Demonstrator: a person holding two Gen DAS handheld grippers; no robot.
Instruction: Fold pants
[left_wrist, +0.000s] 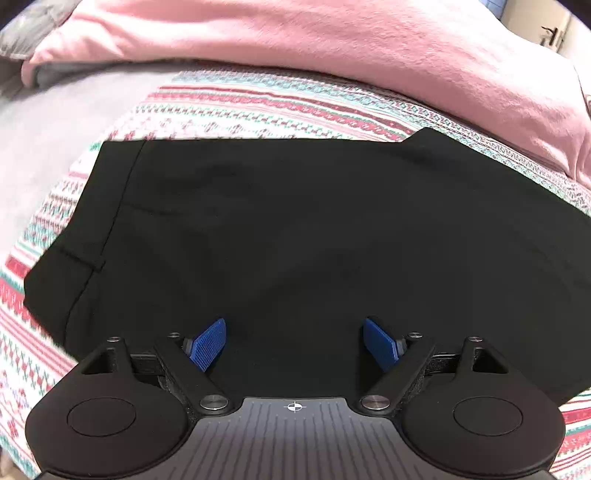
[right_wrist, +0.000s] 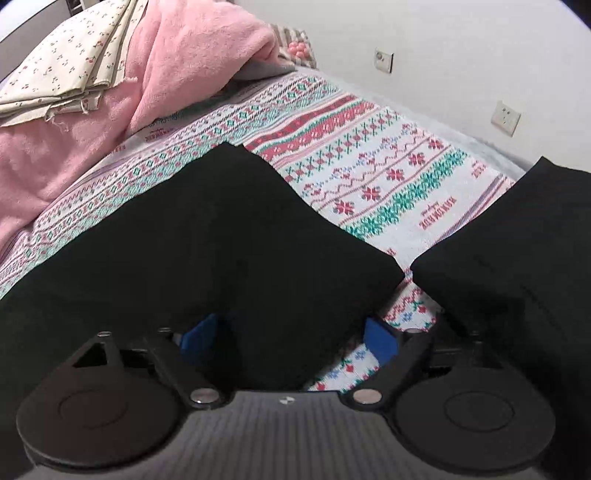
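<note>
Black pants lie flat on a patterned bedspread, waistband at the left. My left gripper is open just above the pants' near part, its blue pads wide apart and holding nothing. In the right wrist view the pants spread into two legs, one in the middle and one at the right. My right gripper is open over the near edge of the middle leg; the cloth lies between its blue pads, partly hiding the left pad.
A pink blanket is heaped along the far side of the bed. Folded cherry-print cloth lies on it. A white wall with sockets stands behind the bed. The patterned bedspread shows between the legs.
</note>
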